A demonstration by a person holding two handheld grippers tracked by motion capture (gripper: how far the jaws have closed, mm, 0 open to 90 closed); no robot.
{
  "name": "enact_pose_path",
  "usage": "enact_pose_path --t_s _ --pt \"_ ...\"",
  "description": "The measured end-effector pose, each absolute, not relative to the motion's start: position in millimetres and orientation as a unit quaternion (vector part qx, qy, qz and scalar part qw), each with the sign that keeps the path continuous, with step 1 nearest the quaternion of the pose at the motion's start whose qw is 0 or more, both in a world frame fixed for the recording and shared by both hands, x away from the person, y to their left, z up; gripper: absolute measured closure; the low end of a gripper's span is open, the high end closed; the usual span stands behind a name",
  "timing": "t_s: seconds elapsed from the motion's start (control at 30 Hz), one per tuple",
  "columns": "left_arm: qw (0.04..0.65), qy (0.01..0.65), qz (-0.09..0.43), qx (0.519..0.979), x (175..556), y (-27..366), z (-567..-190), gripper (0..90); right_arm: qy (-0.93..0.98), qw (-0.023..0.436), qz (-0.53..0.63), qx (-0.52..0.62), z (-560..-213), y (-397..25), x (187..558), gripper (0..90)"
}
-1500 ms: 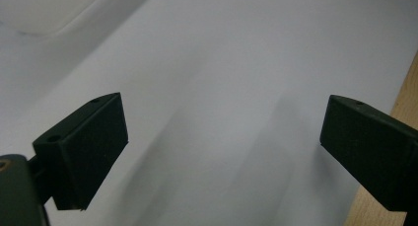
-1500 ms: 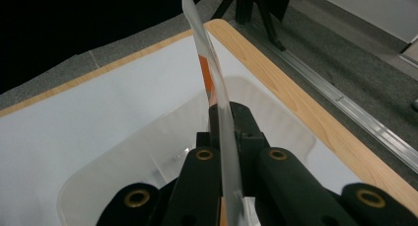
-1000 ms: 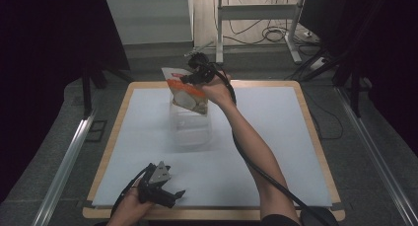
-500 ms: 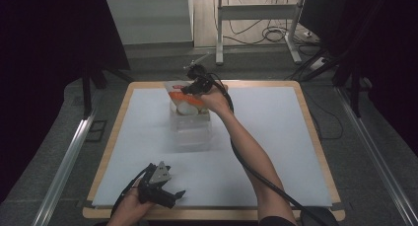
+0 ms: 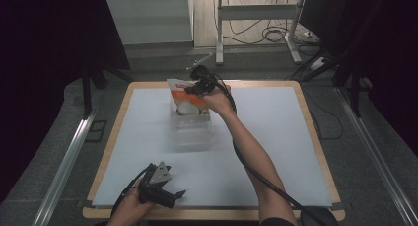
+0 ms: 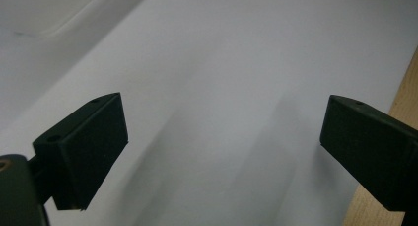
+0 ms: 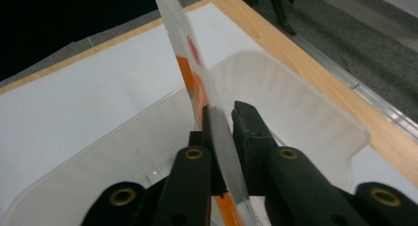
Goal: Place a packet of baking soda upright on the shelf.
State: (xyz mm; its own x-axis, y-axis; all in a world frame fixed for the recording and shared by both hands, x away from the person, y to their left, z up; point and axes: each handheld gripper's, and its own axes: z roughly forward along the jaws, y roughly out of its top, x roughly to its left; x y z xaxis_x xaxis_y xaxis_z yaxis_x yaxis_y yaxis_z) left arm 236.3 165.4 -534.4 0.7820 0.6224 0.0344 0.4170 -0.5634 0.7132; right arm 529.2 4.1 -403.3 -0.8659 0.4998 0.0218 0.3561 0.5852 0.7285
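Observation:
My right gripper [image 5: 198,85] [image 7: 224,111] is shut on a flat white packet [image 5: 183,98] [image 7: 190,63] with orange and red print. It holds the packet on edge, tilted, over the far end of a clear plastic tub [image 5: 193,128] [image 7: 300,107] at the back middle of the table. The packet's lower part dips inside the tub's rim. My left gripper [image 5: 167,192] [image 6: 222,137] rests open near the front left edge of the white mat [image 5: 276,137], with nothing between its jaws.
The white mat lies on a table with a wooden border [image 5: 315,137] [image 6: 404,88]. Metal rails [image 5: 64,162] run along both sides on the floor. Behind the table stand a metal desk frame [image 5: 256,11] and loose cables [image 5: 278,36].
My right gripper has come down a little with the packet, which now stands more upright over the tub. The left gripper has stayed put.

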Motion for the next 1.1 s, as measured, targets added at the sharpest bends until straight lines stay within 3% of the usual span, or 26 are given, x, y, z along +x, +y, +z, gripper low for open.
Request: enact_pose_path --t_s 0.23,0.4,1.1 --pt "0.359 0.297 0.143 0.873 236.1 165.1 -534.5 4.3 0.88 0.104 0.395 0.243 -394.5 1.9 524.4 57.0" --pt "0.359 0.297 0.143 0.873 236.1 165.1 -534.5 4.3 0.881 0.115 0.394 0.235 -391.4 1.7 518.3 46.3" --pt "0.36 0.298 0.143 0.872 236.4 165.1 -534.9 4.2 0.882 0.122 0.402 0.215 -383.7 -13.6 498.5 32.1"
